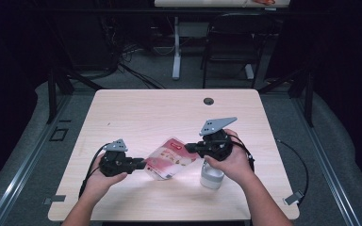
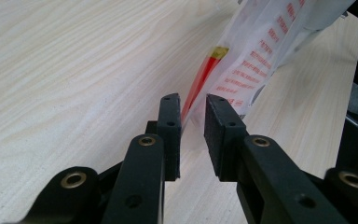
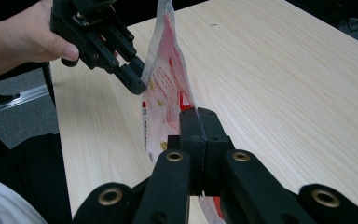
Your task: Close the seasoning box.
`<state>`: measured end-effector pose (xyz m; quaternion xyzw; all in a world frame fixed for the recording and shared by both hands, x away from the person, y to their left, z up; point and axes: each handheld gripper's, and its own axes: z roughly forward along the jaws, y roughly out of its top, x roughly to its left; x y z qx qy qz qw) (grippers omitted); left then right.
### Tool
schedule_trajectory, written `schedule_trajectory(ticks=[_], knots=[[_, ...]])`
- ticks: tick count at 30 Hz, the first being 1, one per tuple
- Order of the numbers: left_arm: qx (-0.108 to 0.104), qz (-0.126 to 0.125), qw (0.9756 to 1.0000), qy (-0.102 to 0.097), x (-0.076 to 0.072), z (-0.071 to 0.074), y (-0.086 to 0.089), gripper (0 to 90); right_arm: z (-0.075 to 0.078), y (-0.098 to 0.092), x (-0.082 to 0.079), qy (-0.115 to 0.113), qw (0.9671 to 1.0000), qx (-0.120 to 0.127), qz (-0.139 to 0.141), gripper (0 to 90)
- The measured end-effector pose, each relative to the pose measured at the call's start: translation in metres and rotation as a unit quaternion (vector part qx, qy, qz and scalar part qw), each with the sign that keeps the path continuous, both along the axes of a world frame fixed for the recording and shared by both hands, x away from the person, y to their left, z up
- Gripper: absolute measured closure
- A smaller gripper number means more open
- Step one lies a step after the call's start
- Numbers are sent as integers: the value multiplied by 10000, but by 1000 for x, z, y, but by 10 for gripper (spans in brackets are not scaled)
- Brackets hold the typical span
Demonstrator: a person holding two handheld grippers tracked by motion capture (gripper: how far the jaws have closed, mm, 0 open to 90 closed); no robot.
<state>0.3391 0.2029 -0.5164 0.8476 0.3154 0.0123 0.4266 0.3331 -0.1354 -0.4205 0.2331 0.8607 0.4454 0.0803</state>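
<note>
You'll find rows of small red print on the white-and-red plastic pouch (image 2: pixel 261 60), held above the pale wooden table (image 2: pixel 74 70), but the characters are too small and blurred to read; nothing else carries lettering.

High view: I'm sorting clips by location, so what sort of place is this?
Probably a lab or recording studio, not a home: a bare wooden table stands between dark curtains, with loose cables on grey carpet, and a black chair behind it.
</note>
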Motion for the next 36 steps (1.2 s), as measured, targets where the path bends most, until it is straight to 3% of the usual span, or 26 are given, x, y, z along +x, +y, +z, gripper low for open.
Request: schedule_trajectory(ticks=[12, 22, 29, 31, 33, 36], knots=[[-65, 34, 10000, 33, -1, -6, 2, 748, 0, 5, 1, 76, 9998, 174, 47, 895], [108, 46, 9999, -12, -4, -6, 3, 729, -1, 12, 3, 109, 9991, 398, 113, 879], [230, 75, 9997, 28, -3, -8, 4, 705, 1, 22, 3, 106, 9987, 429, 238, 871], [196, 65, 9998, 54, -3, -8, 6, 688, 1, 25, 3, 97, 9986, 428, 280, 871], [-14, 88, 9999, 93, -3, -8, 9, 659, 1, 27, 3, 87, 9986, 427, 313, 873], [-104, 116, 9999, -11, -5, -4, 12, 607, 2, 30, 3, 49, 9986, 381, 371, 873]])
